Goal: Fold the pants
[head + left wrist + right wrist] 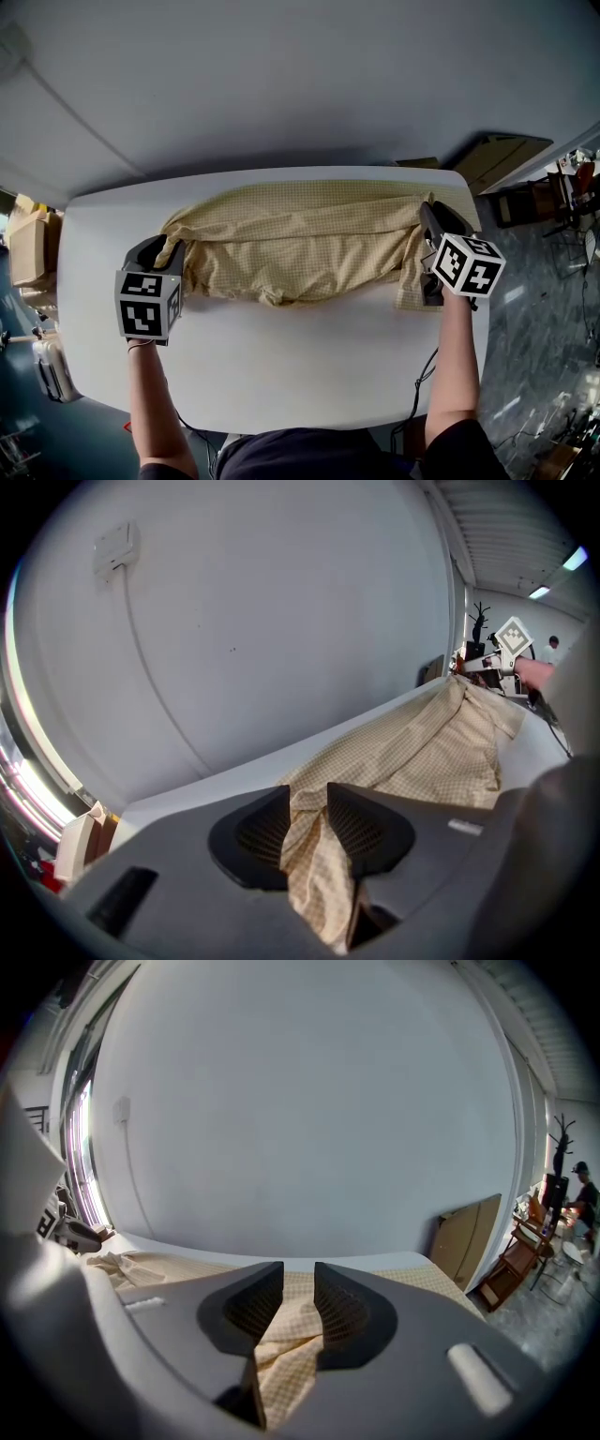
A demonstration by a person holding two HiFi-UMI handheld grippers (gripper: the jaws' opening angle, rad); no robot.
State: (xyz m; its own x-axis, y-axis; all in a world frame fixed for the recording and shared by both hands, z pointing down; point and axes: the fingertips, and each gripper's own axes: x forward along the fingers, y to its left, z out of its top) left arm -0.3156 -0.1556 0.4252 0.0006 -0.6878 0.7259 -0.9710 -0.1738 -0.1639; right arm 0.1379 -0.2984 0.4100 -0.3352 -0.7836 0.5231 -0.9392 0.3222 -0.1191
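White table (309, 356); gripper views alone show pants (422, 752) between parted fingers (267, 832).

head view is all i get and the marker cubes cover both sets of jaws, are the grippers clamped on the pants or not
Observer: In the left gripper view, the left gripper has its jaws apart. A bunched fold of the pants hangs between them and looks loose rather than pinched.
Operator: ok and the right one
Observer: In the right gripper view, the right gripper also has its jaws apart. The checked cloth lies low in the gap, and the far table edge shows between the tips.
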